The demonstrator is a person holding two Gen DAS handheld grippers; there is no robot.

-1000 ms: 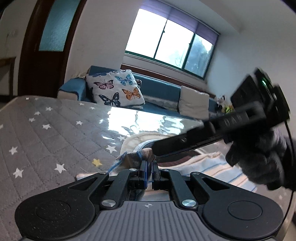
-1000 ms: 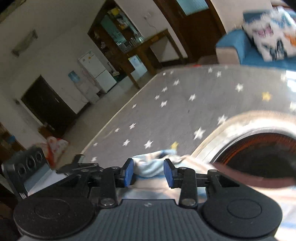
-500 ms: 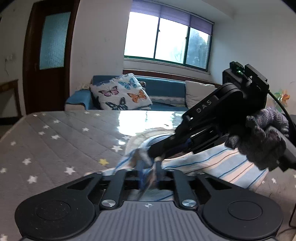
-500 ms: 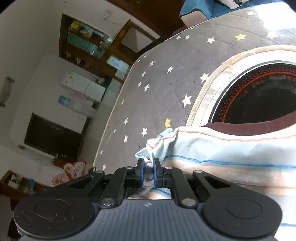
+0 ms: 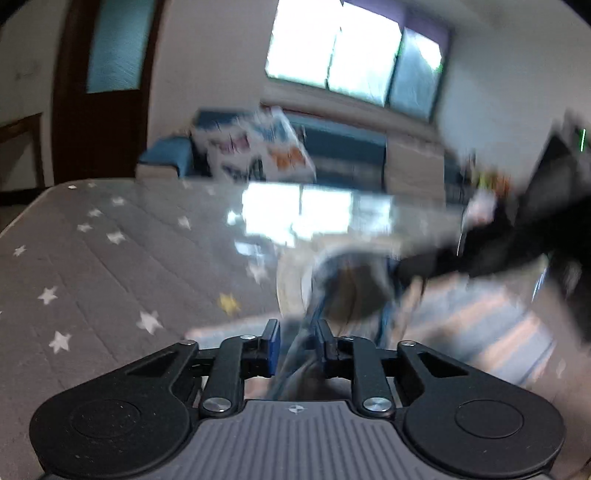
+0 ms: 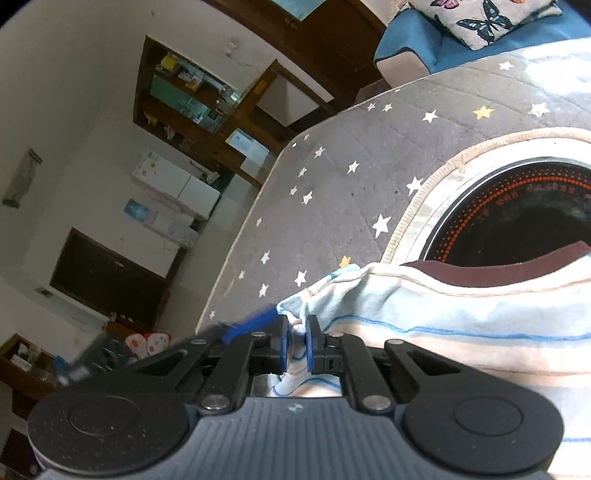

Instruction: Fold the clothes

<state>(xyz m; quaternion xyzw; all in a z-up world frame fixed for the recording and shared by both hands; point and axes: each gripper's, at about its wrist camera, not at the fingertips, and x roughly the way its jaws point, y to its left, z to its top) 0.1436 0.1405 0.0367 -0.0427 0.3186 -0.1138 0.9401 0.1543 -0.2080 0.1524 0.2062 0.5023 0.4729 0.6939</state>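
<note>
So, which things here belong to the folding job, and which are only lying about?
For the job:
- striped garment
- right hand-held gripper, shut on a garment corner
- left hand-held gripper, jaws closing, cloth between them

Lying about:
- starred table cover
- round black cooktop
- butterfly cushion
- sofa

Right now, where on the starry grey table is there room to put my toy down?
The grey star-patterned table cover is bare between its outer edge and the round black cooktop with orange dots. Near the grippers it is crowded: the pale striped garment covers that side, pinched by the right gripper.
</note>
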